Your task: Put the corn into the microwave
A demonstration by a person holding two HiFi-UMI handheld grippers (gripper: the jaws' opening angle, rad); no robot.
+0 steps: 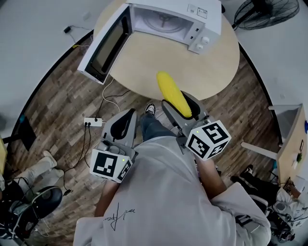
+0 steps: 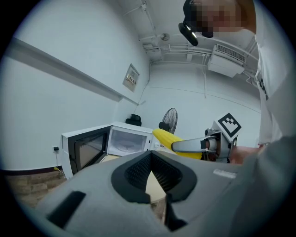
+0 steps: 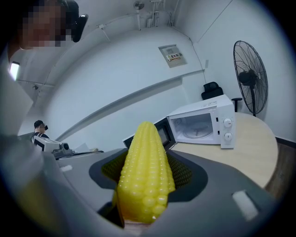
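Note:
The yellow corn [image 1: 172, 92] is clamped between the jaws of my right gripper [image 1: 179, 100] and juts out past the near edge of the round table [image 1: 144, 62]. In the right gripper view the corn [image 3: 145, 152] stands upright and fills the gap of the right gripper [image 3: 148, 185]. The white microwave [image 1: 178, 21] sits at the table's far side, its door [image 1: 103, 45] swung wide to the left and its cavity empty [image 3: 199, 126]. My left gripper [image 1: 126, 124] hangs short of the table over the floor, shut and empty [image 2: 150, 173]. From there I see the corn [image 2: 166, 137] and microwave [image 2: 125, 139].
A standing fan [image 1: 264, 12] is behind the table to the right. A power strip [image 1: 92, 122] with cables lies on the wood floor left of my legs. A desk [image 1: 291, 144] stands at the far right, and a chair [image 1: 33, 199] at lower left.

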